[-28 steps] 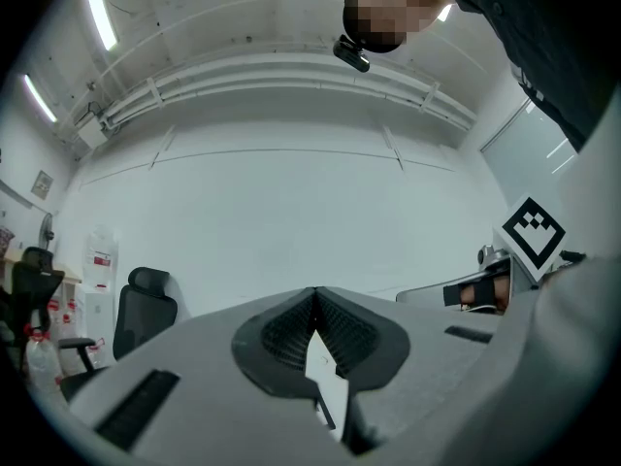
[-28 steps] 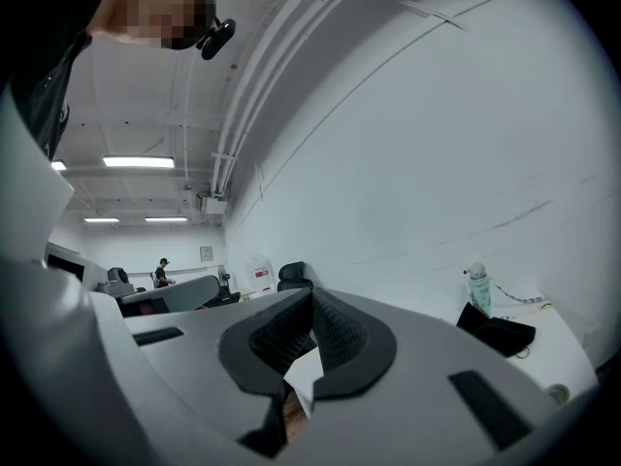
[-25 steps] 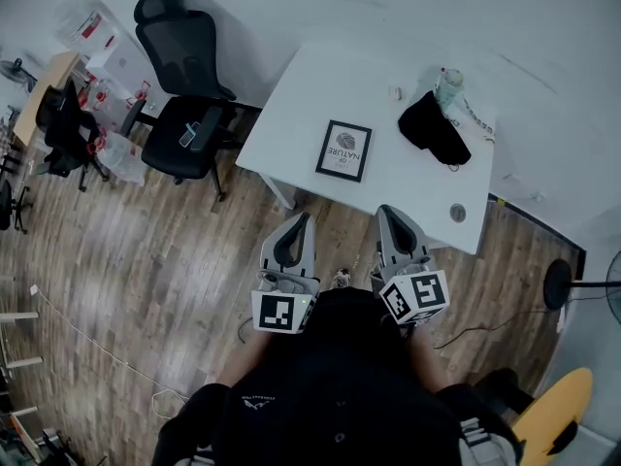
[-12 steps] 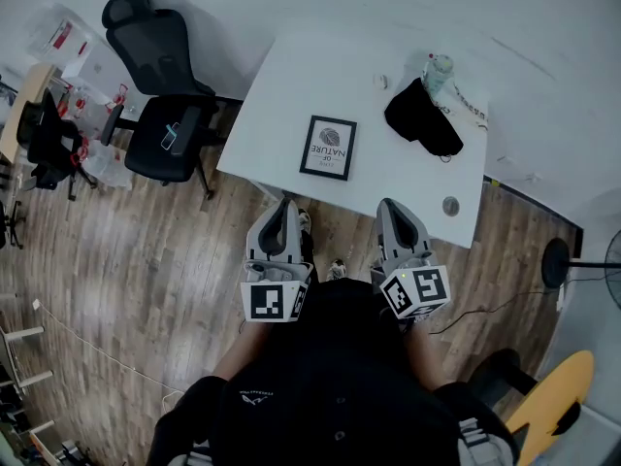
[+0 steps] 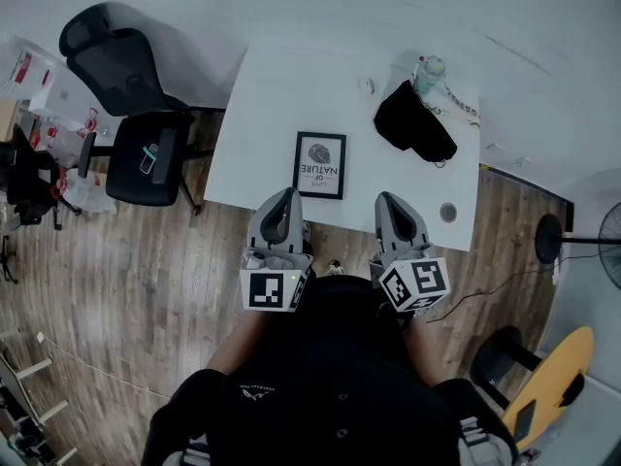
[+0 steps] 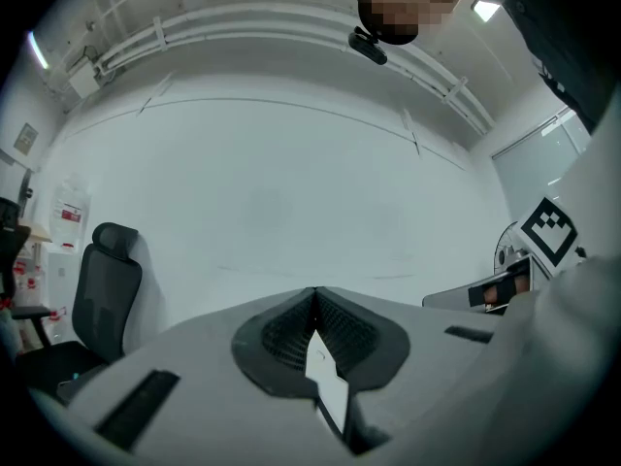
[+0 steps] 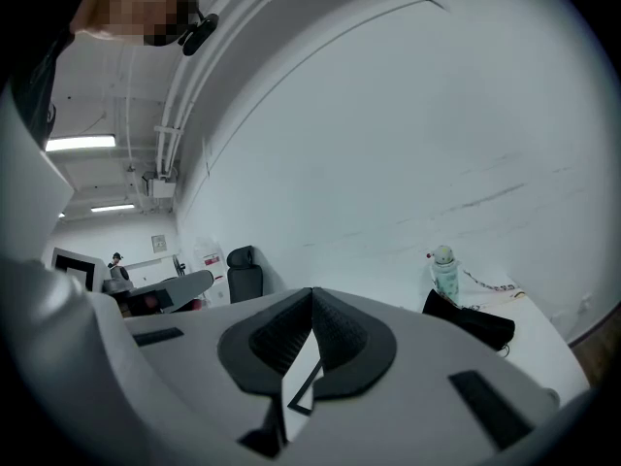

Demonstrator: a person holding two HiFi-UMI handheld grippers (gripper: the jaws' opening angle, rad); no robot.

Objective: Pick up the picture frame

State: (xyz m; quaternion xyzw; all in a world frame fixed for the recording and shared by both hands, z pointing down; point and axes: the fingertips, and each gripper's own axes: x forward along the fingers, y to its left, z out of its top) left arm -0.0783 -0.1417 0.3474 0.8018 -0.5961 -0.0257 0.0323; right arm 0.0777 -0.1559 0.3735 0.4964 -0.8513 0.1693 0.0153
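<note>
A black picture frame (image 5: 320,165) with a white print lies flat on the white table (image 5: 262,105), near its front edge. My left gripper (image 5: 286,195) hangs over that edge, just short of the frame's near left corner, jaws shut and empty. My right gripper (image 5: 389,201) is level with it to the frame's right, also shut and empty. In the left gripper view the left gripper (image 6: 312,294) shows closed tips against the white wall. In the right gripper view the right gripper (image 7: 310,296) is closed, and a corner of the frame (image 7: 303,388) shows through the gap below.
A black cloth (image 5: 414,124) and a pale bottle (image 5: 428,71) sit at the table's far right, with a small round object (image 5: 447,212) near the front right corner. A black office chair (image 5: 126,95) stands left of the table. A fan stand (image 5: 549,233) is at the right.
Both grippers have moved forward toward the table with the person, from over the wooden floor to its front edge. The frame now lies much closer to them. Both stayed shut.
</note>
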